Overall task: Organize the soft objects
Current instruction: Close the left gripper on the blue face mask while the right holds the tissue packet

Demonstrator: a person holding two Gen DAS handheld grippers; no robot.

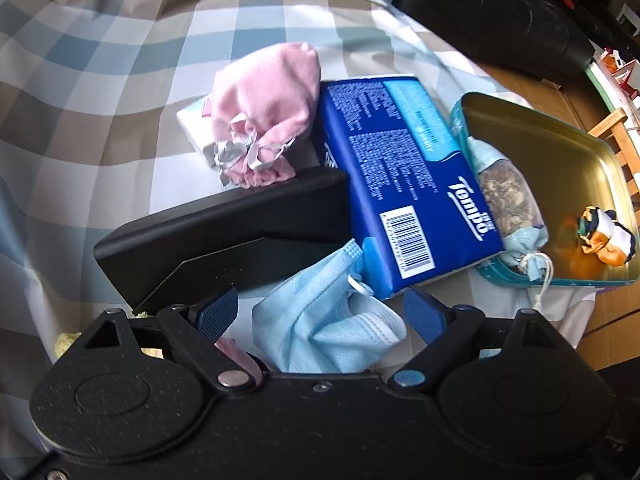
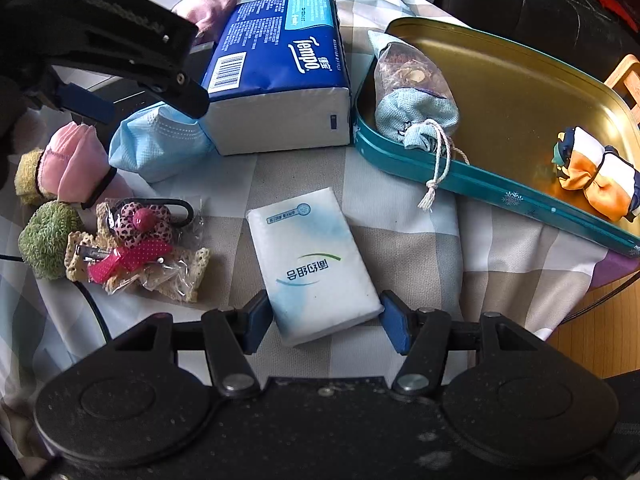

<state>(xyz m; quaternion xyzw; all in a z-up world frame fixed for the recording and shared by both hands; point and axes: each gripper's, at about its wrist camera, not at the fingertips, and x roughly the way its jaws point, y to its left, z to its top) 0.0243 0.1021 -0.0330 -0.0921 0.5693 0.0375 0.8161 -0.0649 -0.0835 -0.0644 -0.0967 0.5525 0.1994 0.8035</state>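
Two claws: both busy over the checked counter [image 2: 400,184], each on its own soft thing.
Step in hand: looks like mid-sort to me, with loose soft stuff getting moved into the teal tin [image 2: 460,178].
Right claw [image 2: 325,322]: narrow-ish, blue pads sitting right at both sides of the white tissue pack [image 2: 316,268]. Pads look like they touch it, so I'd call that a grip, though the pack is flat on the cloth, not lifted yet.
Left claw [image 1: 320,314]: spread wide, hanging over the crumpled blue face mask [image 1: 320,320], which sits between the pads. No squeeze that I can see, so it holds nothing.
Already in the tin: a drawstring sachet [image 2: 412,96], its cord hanging over the rim, and an orange and white scarf bundle [image 2: 596,178].
Next move, my guess: right claw lifts the pack, carries it up and to the right, clears the tin's rim and drops it on the bare gold floor between sachet and scarf. Left claw needs to close on the mask first.
Edges: the tin overhangs the counter's edge on the far right, so a hard shove could tip it.
Tight spots: the Tempo tissue block [image 2: 280,76] sits just ahead of the right claw, touching the mask and right beside the tin. Hair ties and clips [image 2: 132,248] lie to its left.
Open room: bare cloth ahead-right of the pack, a clean lane to the tin.
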